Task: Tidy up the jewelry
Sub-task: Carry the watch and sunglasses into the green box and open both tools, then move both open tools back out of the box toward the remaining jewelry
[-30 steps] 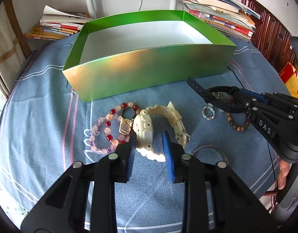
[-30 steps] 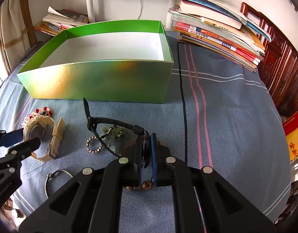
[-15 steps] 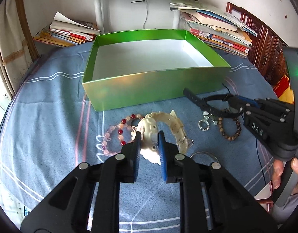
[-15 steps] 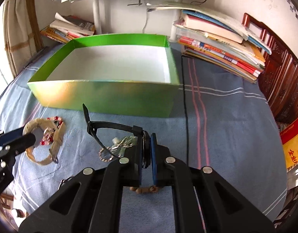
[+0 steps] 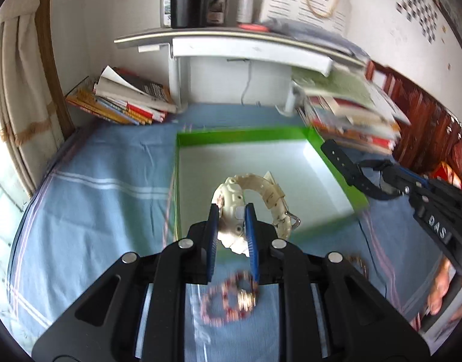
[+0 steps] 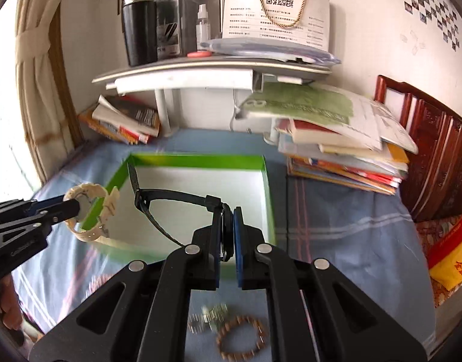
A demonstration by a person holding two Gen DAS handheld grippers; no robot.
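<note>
The left gripper [image 5: 232,229] is clamped on the case of a cream watch [image 5: 231,202], its blue pads pressed against both sides, and holds it in the air in front of the near wall of the green box [image 5: 336,178]. The strap curls up and to the right of the fingers. The right gripper [image 6: 227,232] is closed tight on the case of a black watch [image 6: 176,196], whose thin strap arcs out to the left over the box's white floor. Below on the blue cloth [image 5: 95,199] lie a blurred pink-and-red bead bracelet [image 5: 227,304], a wooden bead bracelet [image 6: 241,341] and a small metal piece [image 6: 209,316] just beside it. Books [image 6: 336,138] are stacked behind the box on the right.
</note>
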